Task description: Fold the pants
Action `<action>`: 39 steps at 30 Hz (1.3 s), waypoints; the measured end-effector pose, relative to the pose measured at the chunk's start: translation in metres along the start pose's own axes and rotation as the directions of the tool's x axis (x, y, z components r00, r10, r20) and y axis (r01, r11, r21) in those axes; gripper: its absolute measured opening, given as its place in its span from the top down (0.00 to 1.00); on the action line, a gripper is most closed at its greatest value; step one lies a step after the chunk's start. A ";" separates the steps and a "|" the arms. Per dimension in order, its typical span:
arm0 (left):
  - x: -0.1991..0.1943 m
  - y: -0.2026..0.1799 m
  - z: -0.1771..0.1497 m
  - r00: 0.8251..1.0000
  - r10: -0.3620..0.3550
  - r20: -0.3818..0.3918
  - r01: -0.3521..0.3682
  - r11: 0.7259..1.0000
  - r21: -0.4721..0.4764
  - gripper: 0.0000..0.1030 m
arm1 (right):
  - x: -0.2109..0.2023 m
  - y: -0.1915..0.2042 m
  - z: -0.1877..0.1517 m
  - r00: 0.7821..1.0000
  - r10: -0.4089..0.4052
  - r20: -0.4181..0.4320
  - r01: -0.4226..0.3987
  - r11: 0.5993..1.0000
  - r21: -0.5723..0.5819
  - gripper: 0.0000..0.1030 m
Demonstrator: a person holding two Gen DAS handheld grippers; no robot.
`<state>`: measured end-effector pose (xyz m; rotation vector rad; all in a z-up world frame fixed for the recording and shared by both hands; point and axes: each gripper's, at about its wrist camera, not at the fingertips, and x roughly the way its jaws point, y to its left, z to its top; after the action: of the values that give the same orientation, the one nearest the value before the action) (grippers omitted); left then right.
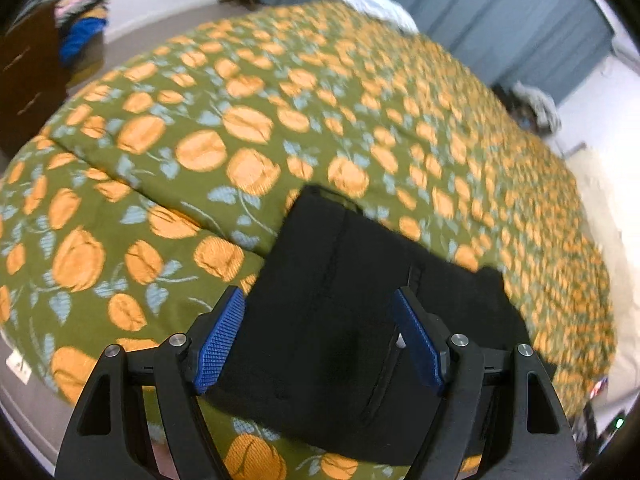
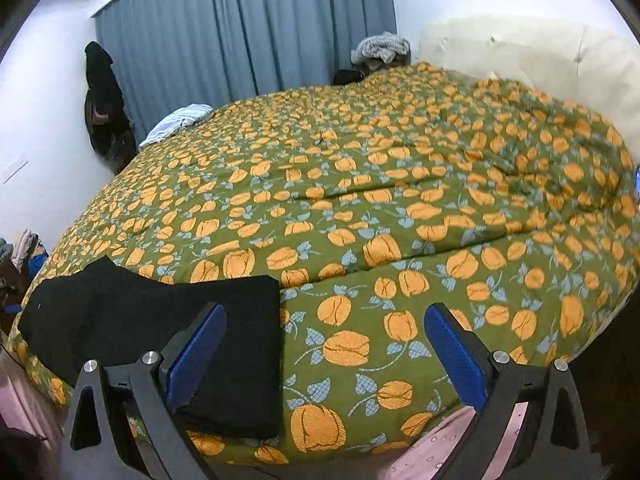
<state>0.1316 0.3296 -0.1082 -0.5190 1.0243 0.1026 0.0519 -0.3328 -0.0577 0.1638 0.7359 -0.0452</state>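
Bed [image 2: 400, 208] under a green quilt with orange fruit print
Black pants [image 2: 224, 344] lie folded flat at the near edge, and a pale striped cloth [image 2: 180, 120] sits at the far corner by the curtain

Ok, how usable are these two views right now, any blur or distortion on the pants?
Left wrist view: motion blur smears the bedspread, and the black pants show little detail. Right wrist view: sharper, pants a flat dark mass; fisheye bulges the bed in both.

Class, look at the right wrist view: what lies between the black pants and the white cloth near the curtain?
Only bare flowered bedspread lies between the black pants and the white cloth, in the right wrist view.
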 end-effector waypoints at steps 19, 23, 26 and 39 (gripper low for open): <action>0.046 0.008 -0.001 0.996 0.009 -0.091 -0.009 1.000 -0.001 0.14 | 0.012 -0.005 -0.007 0.998 0.028 -0.051 -0.026 0.999 0.033 0.04; 0.052 0.007 -0.002 0.995 0.013 -0.103 -0.013 1.000 0.004 0.10 | 0.012 -0.004 -0.007 0.998 0.029 -0.057 -0.027 0.999 0.029 0.04; 0.055 0.007 -0.003 0.994 0.015 -0.104 -0.015 1.000 0.005 0.07 | 0.013 0.000 -0.007 0.998 0.028 -0.063 -0.027 1.000 0.012 0.04; 0.064 0.009 -0.003 0.990 0.015 -0.139 -0.017 1.000 -0.010 0.03 | 0.014 -0.002 -0.008 0.997 0.038 -0.068 -0.036 0.999 0.033 0.04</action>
<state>0.1602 0.3260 -0.1665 -0.5334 1.1644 0.0874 0.0565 -0.3336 -0.0733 0.2097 0.8003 -0.0156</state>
